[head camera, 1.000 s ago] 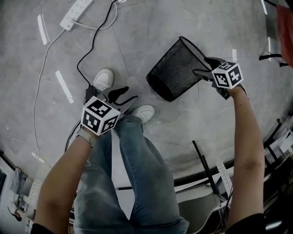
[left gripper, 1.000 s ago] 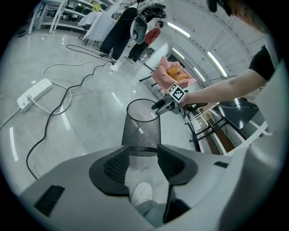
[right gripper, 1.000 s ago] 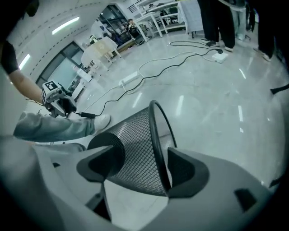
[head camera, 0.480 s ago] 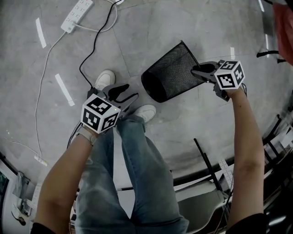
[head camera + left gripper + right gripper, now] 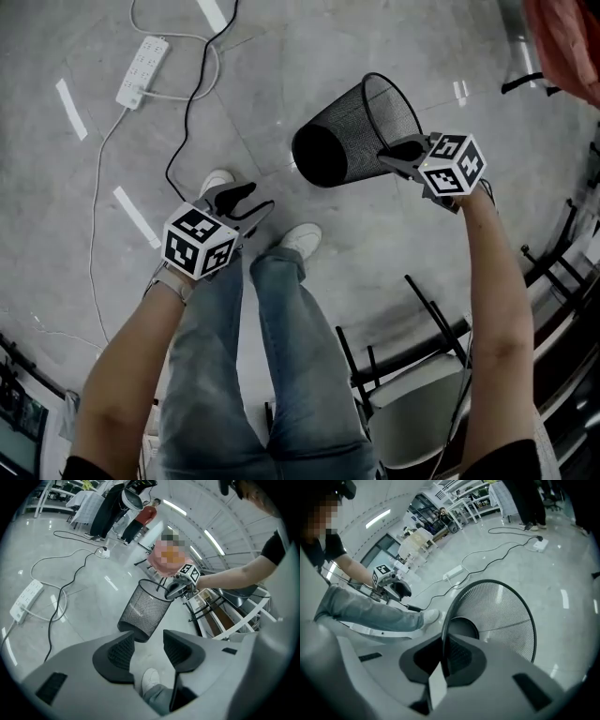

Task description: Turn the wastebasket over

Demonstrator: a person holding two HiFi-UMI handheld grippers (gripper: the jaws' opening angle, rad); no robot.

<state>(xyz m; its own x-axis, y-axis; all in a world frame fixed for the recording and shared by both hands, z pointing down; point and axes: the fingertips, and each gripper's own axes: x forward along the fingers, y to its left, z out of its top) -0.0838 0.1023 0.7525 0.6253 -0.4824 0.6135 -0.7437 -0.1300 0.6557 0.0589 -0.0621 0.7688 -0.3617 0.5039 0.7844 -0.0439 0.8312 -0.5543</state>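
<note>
Grey floor (image 5: 394, 234), white plug strip (image 5: 142, 71) with white cord, black cable (image 5: 192, 89), white tape strips (image 5: 137, 217), two white shoes (image 5: 302, 239) standing.

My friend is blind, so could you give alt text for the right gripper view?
The right hand-held gripper is clamped on the rim of a black mesh wastebasket, whose open mouth faces the camera. Beyond: a leg in jeans, a white shoe, and cables on a grey floor.

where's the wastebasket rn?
Head view, upper centre-right: the wastebasket is tilted, its rim pinched in the right gripper, with its base pointing toward the person's white shoes.
</note>
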